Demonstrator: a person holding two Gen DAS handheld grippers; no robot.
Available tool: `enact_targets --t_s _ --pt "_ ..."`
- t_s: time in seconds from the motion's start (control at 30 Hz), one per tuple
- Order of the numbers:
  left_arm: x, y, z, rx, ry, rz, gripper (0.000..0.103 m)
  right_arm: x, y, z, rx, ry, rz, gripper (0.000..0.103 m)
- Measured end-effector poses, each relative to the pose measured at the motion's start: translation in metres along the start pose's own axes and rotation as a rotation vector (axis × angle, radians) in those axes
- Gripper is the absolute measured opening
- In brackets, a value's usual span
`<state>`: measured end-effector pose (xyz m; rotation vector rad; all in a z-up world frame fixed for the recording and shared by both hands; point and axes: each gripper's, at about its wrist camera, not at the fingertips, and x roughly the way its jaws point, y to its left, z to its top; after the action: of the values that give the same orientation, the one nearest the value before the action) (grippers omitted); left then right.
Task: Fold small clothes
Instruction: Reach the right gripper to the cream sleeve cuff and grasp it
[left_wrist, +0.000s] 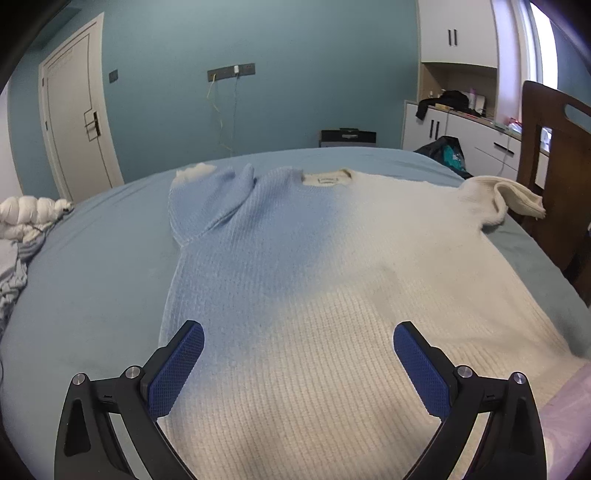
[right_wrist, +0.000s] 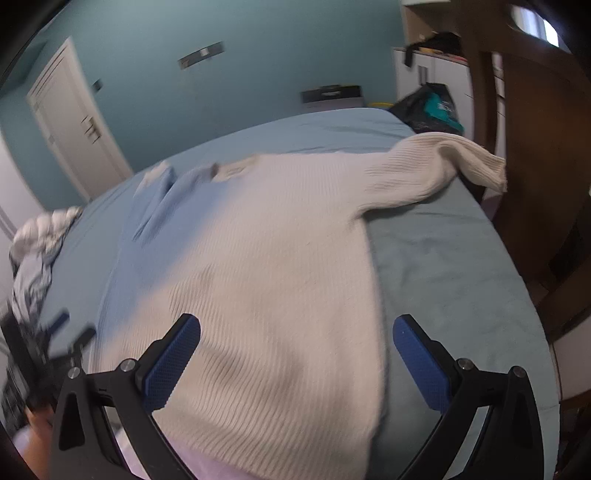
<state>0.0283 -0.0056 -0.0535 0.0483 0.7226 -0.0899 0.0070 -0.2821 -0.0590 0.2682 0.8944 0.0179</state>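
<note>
A ribbed knit sweater (left_wrist: 314, 280), blue on its left side and cream on its right, lies flat on a blue bed, neck away from me. Its blue sleeve (left_wrist: 207, 199) is folded in over the body. The cream sleeve (right_wrist: 436, 166) stretches out to the right, its cuff hanging past the bed edge. My left gripper (left_wrist: 298, 341) hovers open over the sweater's hem, nothing between its blue pads. My right gripper (right_wrist: 296, 336) is open above the cream right part of the sweater (right_wrist: 266, 266) near its side edge. The left gripper (right_wrist: 68, 332) shows blurred at the far left of the right wrist view.
The blue bed sheet (left_wrist: 92, 280) runs bare on both sides of the sweater. A white puffy quilt (left_wrist: 26, 218) is bunched at the left edge. A dark wooden chair (left_wrist: 554, 166) stands right of the bed. A dark bag (right_wrist: 428, 107) sits beyond the far corner.
</note>
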Motion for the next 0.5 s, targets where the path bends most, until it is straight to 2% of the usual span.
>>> enact_targets --t_s 0.13,0.17,0.2,0.27,0.43,0.5 --pt "0.015 0.005 -0.008 -0.069 0.037 -0.032 0.103 0.016 -0.049 0.031 0.117 -0.026 -0.025 0.102" --pt "0.017 0.006 -0.009 -0.075 0.039 -0.03 0.103 0.027 -0.062 0.039 0.146 -0.013 -0.032 0.097" --pt "0.02 0.006 -0.011 -0.079 0.039 -0.024 0.103 0.037 -0.071 0.045 0.167 -0.003 -0.037 0.087" --pt "0.021 0.003 -0.012 -0.074 0.025 -0.009 0.103 0.065 -0.093 0.06 0.228 0.034 -0.04 0.078" --pt "0.022 0.0 -0.014 -0.074 -0.007 0.003 0.103 0.138 -0.147 0.098 0.381 0.066 -0.089 0.077" --pt "0.024 -0.001 -0.014 -0.065 -0.005 0.01 0.103 0.16 -0.162 0.109 0.445 0.081 -0.084 0.077"
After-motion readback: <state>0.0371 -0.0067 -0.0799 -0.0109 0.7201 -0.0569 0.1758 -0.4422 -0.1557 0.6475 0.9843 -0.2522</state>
